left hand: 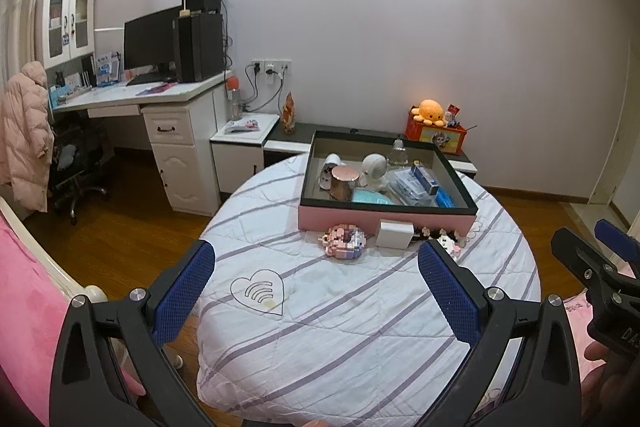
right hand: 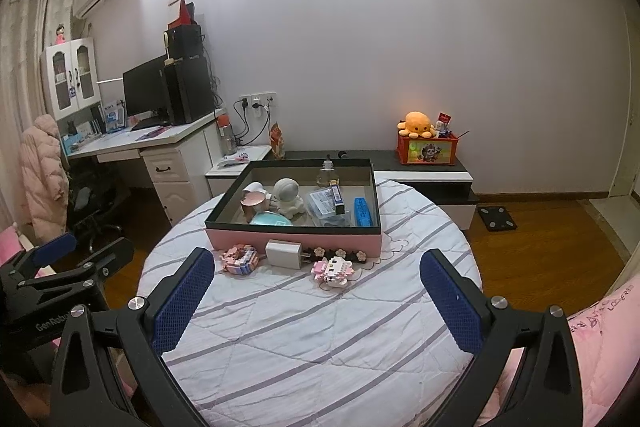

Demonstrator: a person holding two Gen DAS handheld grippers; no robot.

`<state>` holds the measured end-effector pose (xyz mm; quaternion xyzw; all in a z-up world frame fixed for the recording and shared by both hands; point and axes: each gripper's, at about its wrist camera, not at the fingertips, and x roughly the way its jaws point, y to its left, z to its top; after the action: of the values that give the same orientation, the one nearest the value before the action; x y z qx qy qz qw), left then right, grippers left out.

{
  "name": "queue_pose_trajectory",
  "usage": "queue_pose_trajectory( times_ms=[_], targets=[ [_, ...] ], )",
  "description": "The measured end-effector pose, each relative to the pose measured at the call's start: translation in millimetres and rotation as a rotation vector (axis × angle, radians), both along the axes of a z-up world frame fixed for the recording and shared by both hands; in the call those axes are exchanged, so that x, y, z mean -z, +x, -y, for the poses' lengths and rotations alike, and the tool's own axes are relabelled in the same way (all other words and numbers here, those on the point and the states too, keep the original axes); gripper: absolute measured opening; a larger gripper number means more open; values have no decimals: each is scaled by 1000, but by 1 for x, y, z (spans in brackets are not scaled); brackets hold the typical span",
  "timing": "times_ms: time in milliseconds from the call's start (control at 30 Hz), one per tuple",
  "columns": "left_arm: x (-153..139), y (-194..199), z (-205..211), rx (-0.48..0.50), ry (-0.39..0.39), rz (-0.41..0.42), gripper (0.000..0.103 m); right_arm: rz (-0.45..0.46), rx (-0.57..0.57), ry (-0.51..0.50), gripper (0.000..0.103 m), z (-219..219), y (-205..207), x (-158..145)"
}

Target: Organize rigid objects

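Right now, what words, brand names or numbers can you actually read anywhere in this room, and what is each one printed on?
"Gen Robo", cut off by a finger: black body of the left hand-held gripper.
"DA", cut off at the frame edge: black body of the right hand-held gripper.
"LOVERS", roughly: pink fabric at the right edge; the writing beside it is unreadable.
Too small or blurred: red cartoon box, blue boxes in the pink-sided tray, papers on the white desk.

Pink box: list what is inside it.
Inside the pink box: a rose-gold jar, a white astronaut figure, a clear bottle, a teal case, clear plastic packets, blue boxes. Anything beneath them is hidden.
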<state>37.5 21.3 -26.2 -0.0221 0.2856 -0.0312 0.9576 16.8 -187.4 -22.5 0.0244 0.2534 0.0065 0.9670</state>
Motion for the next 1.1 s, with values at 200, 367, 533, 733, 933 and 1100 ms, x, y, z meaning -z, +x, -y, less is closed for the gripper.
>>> queue_pose_trajectory(
  times_ms=[200, 367, 533, 733, 933, 1100],
  targets=[
    [18, 19, 3, 9, -4, -62, 103, -61, 11, -13, 103, 5, 17, 17],
    [49, 47, 7, 21, 2, -130, 103, -143, 13, -15, 103, 10, 42, 43],
    [80, 79, 11, 22, 15, -191, 103, -231, 21, 0, 103, 17, 72, 76],
    [114, 124, 26, 34, 42, -253, 103, -304, 28, 3, 103, 23, 113, 109],
    [136, 158, 37, 48, 48, -293, 103, -352, 22, 12, 103, 25, 146, 132],
    [148, 181, 43, 45, 47, -323, 103, -381, 14, 16, 103, 25, 167, 145]
  ],
)
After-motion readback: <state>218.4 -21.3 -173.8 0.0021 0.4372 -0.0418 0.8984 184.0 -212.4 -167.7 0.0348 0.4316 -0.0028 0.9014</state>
